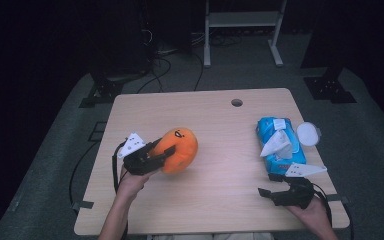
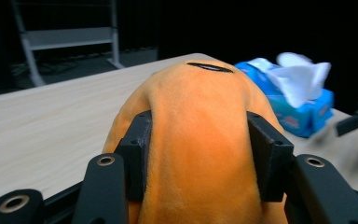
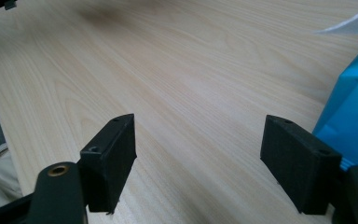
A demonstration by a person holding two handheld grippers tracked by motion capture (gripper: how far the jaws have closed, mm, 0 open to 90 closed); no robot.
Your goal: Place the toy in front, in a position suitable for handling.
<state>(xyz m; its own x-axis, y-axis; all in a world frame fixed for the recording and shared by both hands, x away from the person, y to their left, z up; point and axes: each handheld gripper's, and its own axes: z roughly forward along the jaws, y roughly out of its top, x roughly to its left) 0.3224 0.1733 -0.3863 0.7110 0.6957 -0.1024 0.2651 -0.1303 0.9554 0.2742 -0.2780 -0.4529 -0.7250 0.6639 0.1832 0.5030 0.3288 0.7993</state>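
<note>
Held in the person's left hand [image 1: 130, 184], the left hand-held gripper [image 1: 161, 156] is clamped on an orange plush toy [image 1: 180, 149]. In the left gripper view the two black pads [image 2: 139, 154] are seen pressing into the toy's [image 2: 200, 140] soft sides from left and right, so that the plush bulges up between them. A thin dark stitched line is visible on the top of the toy. In the high view the toy is found over the left half of the table [image 1: 215, 195], at the tip of the left hand-held gripper; whether its underside touches the wood cannot be told.

The right hand-held gripper [image 1: 269, 184] is held in the right hand [image 1: 314, 210] near the table's front right corner. Its jaws are spread wide apart, with nothing between them but bare light wood [image 3: 200, 107], as is seen in the right gripper view.

A blue tissue pack [image 1: 279, 145] is placed on the right side of the table, just beyond the right hand-held gripper, with a white tissue [image 1: 278, 144] sticking out of its top. A round white lid [image 1: 307, 133] is seen just beside the pack, at the table's right edge. The toy and the pack are well apart.
</note>
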